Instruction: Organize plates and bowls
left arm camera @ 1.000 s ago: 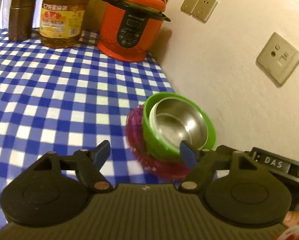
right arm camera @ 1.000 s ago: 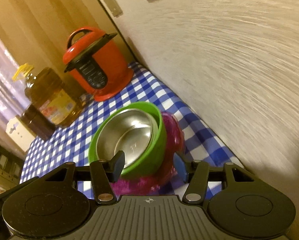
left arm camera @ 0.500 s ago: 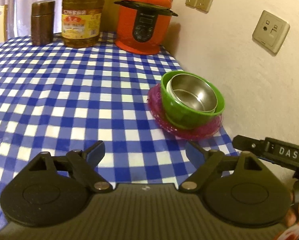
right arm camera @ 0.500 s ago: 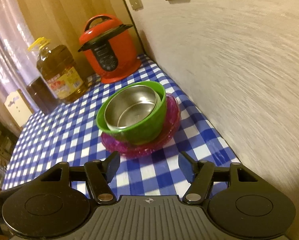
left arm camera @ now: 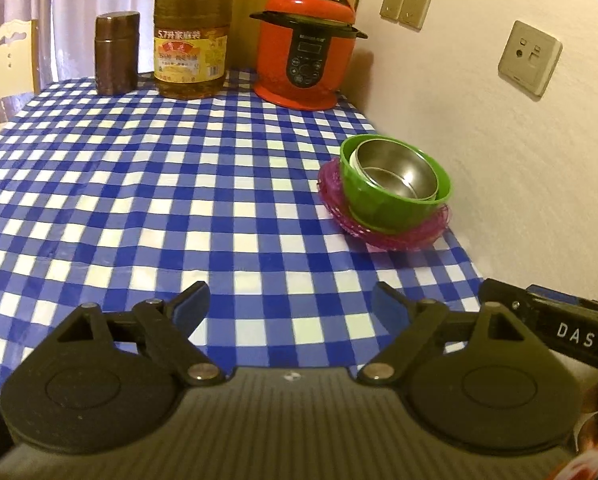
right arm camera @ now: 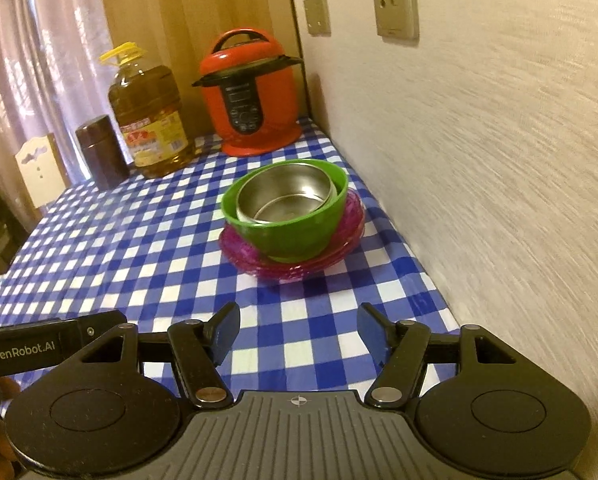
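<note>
On the checked table, left to right:

Far left, jar (left arm camera: 116, 53): dark brown, upright, at the far edge of the tablecloth (left arm camera: 147, 184); not part of the task.
Far centre, oil bottle (left arm camera: 192, 36): upright, just right of the jar; well apart from the stack.
Far right, pressure cooker (left arm camera: 305, 49): red, lid on, close to the wall (left arm camera: 511, 152); well beyond the stack.
Right side, pink plate (right arm camera: 295, 254): base of the stack, flat on the cloth, close beside the wall.
Green bowl (right arm camera: 291, 228): upright on the pink plate, roughly centred.
Steel bowl (right arm camera: 287, 198): nested inside the green bowl, sitting slightly tilted, offset toward the far-right rim.
Left gripper (left arm camera: 289, 306): jaws spread wide, nothing between them; near edge of the table, stack ahead and to the right.
Right gripper (right arm camera: 297, 330): jaws moderately apart, nothing between them; stack straight ahead, clear of both pads.
Step in hand, judged: stack complete; both tools released and clear of the dishes.
Method: keep both jaws apart and hold a path away from the stack to avoid clipping the plate rim.
Check: confirm steel bowl seated, not rocking; if correction needed, approach from the near side, away from the wall.
Risk: knocking the plate edge could shift the stack against the wall.
</note>
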A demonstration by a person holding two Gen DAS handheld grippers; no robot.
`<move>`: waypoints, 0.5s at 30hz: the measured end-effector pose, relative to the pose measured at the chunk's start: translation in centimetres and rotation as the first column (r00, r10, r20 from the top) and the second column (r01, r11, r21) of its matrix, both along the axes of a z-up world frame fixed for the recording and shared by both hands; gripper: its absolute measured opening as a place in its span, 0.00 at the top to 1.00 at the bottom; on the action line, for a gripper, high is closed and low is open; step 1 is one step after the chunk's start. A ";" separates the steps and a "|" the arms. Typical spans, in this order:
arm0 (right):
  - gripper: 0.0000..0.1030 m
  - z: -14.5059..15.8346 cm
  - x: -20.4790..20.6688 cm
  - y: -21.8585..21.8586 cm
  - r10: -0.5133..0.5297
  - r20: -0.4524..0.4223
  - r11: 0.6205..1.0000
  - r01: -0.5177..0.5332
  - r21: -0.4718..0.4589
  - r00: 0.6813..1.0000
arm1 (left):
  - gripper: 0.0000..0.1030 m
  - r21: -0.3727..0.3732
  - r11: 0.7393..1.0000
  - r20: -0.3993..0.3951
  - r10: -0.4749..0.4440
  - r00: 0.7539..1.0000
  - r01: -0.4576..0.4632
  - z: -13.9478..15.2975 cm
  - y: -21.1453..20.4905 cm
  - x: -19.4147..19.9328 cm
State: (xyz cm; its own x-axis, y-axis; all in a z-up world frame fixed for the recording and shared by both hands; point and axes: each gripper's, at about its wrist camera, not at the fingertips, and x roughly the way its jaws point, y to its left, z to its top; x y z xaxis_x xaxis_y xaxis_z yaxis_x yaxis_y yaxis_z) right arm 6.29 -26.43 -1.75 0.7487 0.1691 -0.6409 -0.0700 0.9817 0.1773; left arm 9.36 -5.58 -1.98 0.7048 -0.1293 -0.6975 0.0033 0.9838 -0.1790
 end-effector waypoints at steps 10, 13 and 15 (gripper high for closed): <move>0.37 0.4 -3.0 1.1 0.033 -0.007 0.998 -0.033 -0.048 0.999 | 0.15 0.033 0.999 -0.010 -0.017 1.000 0.018 0.2 0.1 -3.1; 0.37 0.7 -3.8 1.4 0.034 -0.012 0.998 -0.035 -0.049 0.999 | 0.15 0.043 0.999 -0.002 -0.023 1.000 0.023 0.4 0.1 -4.2; 0.37 0.8 -4.3 1.6 0.036 -0.015 0.998 -0.037 -0.046 0.999 | 0.15 0.041 0.999 0.005 -0.022 1.000 0.022 0.5 0.2 -4.8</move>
State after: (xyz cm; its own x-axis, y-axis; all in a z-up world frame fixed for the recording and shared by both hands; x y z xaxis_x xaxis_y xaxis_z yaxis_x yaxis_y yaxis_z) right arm 2.00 -24.85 -0.96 0.7332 0.1659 -0.6595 -0.1034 0.9857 0.1329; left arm 4.56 -5.37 -1.45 0.7056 -0.1162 -0.6990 0.0261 0.9901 -0.1382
